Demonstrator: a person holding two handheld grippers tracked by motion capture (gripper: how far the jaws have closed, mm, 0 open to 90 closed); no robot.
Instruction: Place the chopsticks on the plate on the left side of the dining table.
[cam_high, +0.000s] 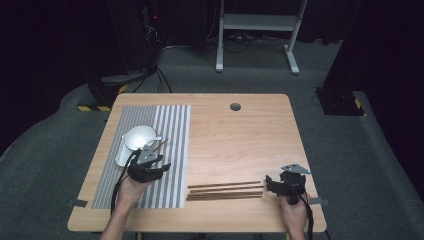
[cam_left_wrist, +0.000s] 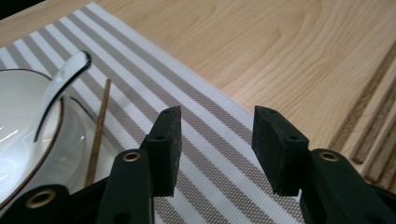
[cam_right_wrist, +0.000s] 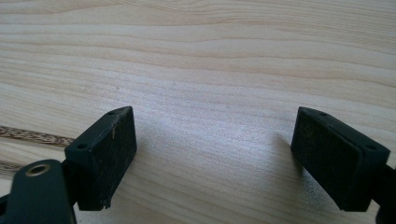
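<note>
A white bowl (cam_high: 139, 136) with a white spoon (cam_left_wrist: 65, 77) in it sits on a white plate (cam_high: 120, 156) on a grey striped placemat (cam_high: 170, 125). One brown chopstick (cam_left_wrist: 99, 126) leans on the plate's edge beside the bowl (cam_left_wrist: 18, 121). Several more chopsticks (cam_high: 225, 191) lie side by side on the bare wood right of the mat. My left gripper (cam_high: 161, 162) hovers over the mat (cam_left_wrist: 154, 79) just right of the plate, open (cam_left_wrist: 218, 114), nothing between its pads. My right gripper (cam_high: 269, 182) rests at the right end of the chopsticks, open (cam_right_wrist: 212, 116) over bare wood, the chopstick tips (cam_right_wrist: 32, 135) to its left.
The wooden table (cam_high: 240, 135) has a round cable hole (cam_high: 235, 106) near its far edge. Beyond it stand a white desk frame (cam_high: 257, 30) and dark equipment on grey carpet.
</note>
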